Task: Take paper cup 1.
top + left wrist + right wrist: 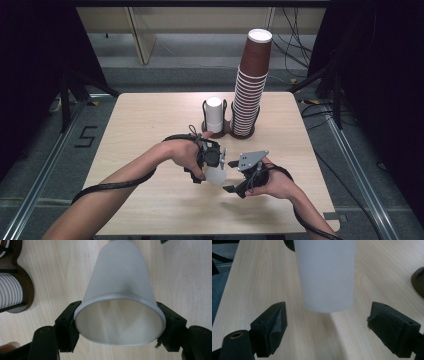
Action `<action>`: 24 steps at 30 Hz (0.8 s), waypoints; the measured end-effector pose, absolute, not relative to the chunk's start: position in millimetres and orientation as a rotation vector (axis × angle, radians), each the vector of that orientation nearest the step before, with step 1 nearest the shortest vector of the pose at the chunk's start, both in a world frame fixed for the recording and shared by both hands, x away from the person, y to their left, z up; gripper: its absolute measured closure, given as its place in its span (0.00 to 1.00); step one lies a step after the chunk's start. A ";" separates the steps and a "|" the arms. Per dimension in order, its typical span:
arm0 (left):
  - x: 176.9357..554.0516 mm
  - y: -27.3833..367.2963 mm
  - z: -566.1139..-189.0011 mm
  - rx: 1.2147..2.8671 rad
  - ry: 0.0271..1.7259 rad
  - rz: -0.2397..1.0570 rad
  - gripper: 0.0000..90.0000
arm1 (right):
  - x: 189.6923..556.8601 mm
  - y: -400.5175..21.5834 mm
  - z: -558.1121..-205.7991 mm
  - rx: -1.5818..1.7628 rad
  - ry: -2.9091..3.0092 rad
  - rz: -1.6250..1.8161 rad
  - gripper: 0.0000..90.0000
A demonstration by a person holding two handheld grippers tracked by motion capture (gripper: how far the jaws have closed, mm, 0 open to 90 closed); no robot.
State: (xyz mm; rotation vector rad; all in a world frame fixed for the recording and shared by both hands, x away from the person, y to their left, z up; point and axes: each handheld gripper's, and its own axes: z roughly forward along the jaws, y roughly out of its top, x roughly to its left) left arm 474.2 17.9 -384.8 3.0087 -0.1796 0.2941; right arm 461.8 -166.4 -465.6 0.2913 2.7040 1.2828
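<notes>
Nearest the lower edge of the high view, two bare forearms are seen coming in from six o'clock over the pale wood-grain square table [145,125], each with a black cable trailing along it. The right gripper [231,176], topped by a grey three-cornered plate, is held at about five o'clock of the table's middle; in the right gripper view its black jaws are spread wide and nothing is pressed between them, the closed bottom of the cup [325,275] hanging ahead of them, clear of both pads. Just beside it, toward nine o'clock, the left gripper [216,165] is held; a frosted translucent plastic cup [217,175] is pinched in it. In the left gripper view the rim [120,320] of this cup is clamped from both sides by the black pads [67,327], the open mouth is turned toward the camera and the closed bottom points away toward the tabletop. The cup is thus held above the table at its near middle, between the two grippers. Farther off, toward twelve o'clock, a dark brown two-ring cup holder [223,131] is set on the table: a short white stack of cups [215,114] is seated in its left ring, and a tall, slightly leaning stack of brown paper cups with white rims [251,85] in its right ring.
</notes>
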 end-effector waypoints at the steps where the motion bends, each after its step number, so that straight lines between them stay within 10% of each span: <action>1: 474.2 17.3 -384.6 3.008 -0.181 0.292 0.33 | 462.1 -165.6 -464.6 0.285 2.694 1.279 0.18; 24: 475.3 13.8 -383.6 3.001 -0.199 0.290 0.33 | 464.2 -145.2 -460.5 0.243 2.622 1.364 0.20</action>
